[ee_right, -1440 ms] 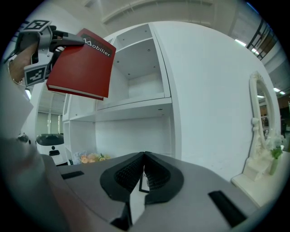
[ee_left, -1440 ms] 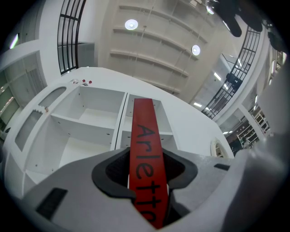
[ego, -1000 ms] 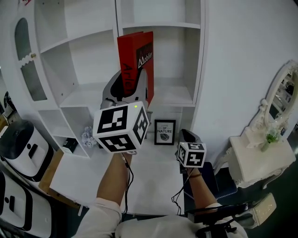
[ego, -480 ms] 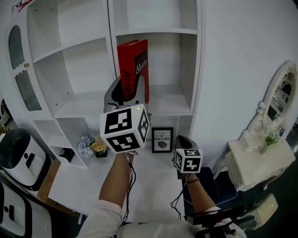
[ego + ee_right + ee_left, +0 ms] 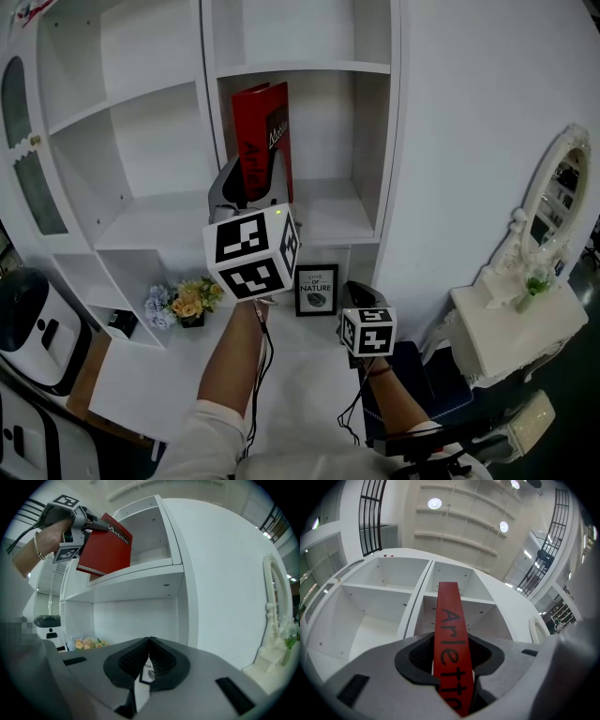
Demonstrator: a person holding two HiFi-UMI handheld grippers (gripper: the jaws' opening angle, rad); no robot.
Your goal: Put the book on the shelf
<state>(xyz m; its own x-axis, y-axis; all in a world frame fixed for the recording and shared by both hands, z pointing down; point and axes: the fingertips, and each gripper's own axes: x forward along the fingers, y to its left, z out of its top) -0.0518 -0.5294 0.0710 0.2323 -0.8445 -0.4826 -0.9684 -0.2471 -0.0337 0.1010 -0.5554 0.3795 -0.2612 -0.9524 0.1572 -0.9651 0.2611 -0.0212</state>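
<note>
White shelf (image 5: 339, 212), left claw (image 5: 255, 180) raised, gripping book (image 5: 259, 120)

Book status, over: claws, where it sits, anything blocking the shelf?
Left claw shut on red book, gripping its spine. Right claw shut, empty. Book held at mouth of right-hand shelf compartment, not released. Nothing visible blocking that compartment.

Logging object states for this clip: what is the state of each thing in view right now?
red book: gripped, tilted, at the mouth of a compartment of the shelf, not released.
left hand-held gripper: shut on the red book.
right hand-held gripper: shut, empty.
framed picture: upright, below that compartment.
flowers: upright in a lower compartment.
</note>
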